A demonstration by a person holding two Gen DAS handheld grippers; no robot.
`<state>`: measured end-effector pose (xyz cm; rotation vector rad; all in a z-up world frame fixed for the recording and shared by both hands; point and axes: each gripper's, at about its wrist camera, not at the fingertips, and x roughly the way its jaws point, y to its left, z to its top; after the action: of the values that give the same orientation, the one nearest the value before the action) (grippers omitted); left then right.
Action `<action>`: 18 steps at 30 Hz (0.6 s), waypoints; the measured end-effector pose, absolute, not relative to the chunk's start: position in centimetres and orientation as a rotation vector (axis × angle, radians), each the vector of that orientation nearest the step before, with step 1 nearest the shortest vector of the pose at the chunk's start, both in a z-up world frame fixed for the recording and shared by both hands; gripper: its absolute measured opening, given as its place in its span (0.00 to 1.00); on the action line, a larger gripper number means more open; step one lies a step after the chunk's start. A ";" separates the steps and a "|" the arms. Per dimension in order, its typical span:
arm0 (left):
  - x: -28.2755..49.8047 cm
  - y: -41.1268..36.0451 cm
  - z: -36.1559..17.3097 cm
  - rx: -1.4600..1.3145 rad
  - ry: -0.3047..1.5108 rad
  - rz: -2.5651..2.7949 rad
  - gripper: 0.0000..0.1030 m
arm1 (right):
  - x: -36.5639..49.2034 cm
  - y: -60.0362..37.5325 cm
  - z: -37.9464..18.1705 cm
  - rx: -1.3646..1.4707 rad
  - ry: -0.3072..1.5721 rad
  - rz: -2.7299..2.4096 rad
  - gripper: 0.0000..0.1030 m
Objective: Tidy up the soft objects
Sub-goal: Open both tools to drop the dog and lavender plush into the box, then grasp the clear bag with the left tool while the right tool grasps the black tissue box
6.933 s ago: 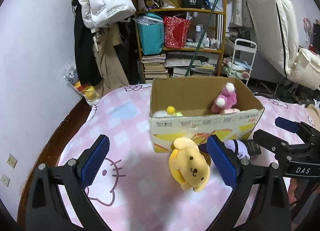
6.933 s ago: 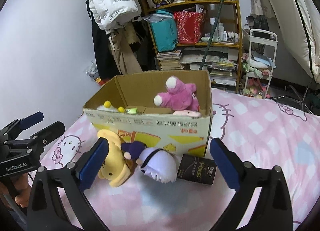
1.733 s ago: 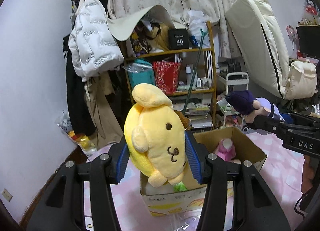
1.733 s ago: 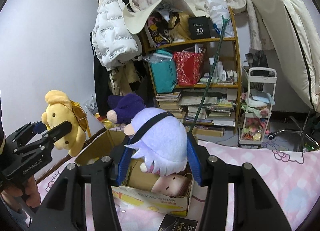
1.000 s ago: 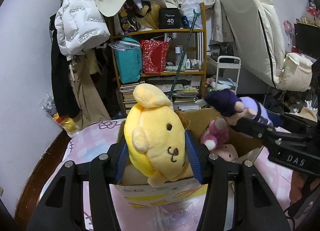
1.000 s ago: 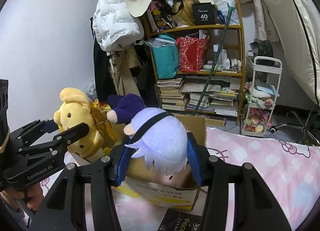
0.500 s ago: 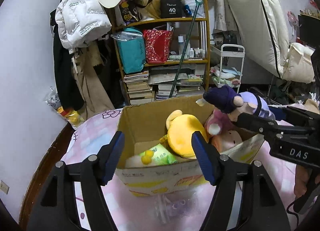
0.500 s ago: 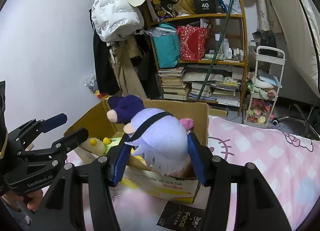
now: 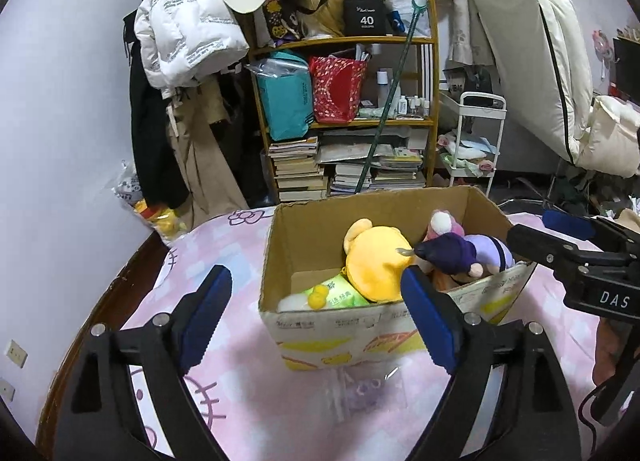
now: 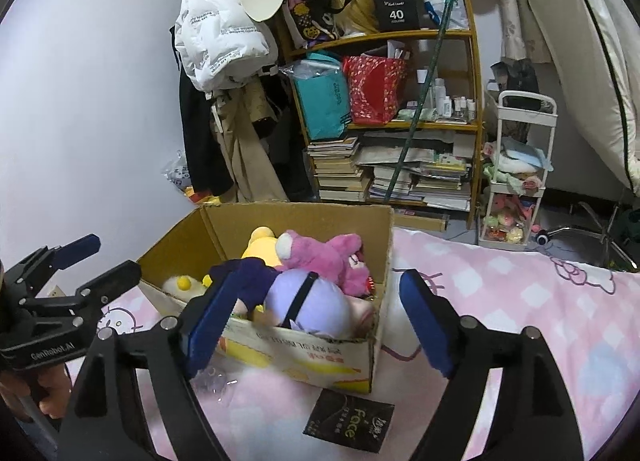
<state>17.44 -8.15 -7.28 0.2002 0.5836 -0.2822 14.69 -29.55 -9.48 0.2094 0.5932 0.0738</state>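
Observation:
An open cardboard box (image 9: pixel 320 319) stands on the pink bedsheet. Inside lie a yellow dog plush (image 9: pixel 376 261), a purple-haired doll plush (image 9: pixel 468 253) and a pink plush (image 9: pixel 442 221). My left gripper (image 9: pixel 316 313) hovers in front of the box, its jaws opening with nothing gripped. In the right wrist view the purple doll (image 10: pixel 308 301) rests on top of the pink plush (image 10: pixel 328 257) and the yellow plush (image 10: pixel 260 245). My right gripper (image 10: pixel 318 321) stands just above it, jaws opening, pads off the doll. The left gripper (image 10: pixel 80 261) shows at the box's left.
A black packet (image 10: pixel 352 425) and a clear plastic bag (image 9: pixel 360 389) lie on the sheet in front of the box. A green tissue pack (image 9: pixel 336 293) sits inside it. A cluttered shelf (image 9: pixel 344 109) and a white trolley (image 10: pixel 516 181) stand behind the bed.
Both grippers opened wide. The yellow plush dropped from the left gripper into the box, then the purple doll left the right gripper and settled on the other toys.

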 end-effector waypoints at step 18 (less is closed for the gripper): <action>14.1 -6.9 -8.0 0.158 0.713 -0.280 0.94 | 11.3 -28.9 -9.5 0.192 0.656 0.040 1.00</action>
<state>14.14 -6.91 -7.97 0.1583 0.7134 -0.2802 11.26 -28.85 -9.50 0.1920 0.6562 0.0403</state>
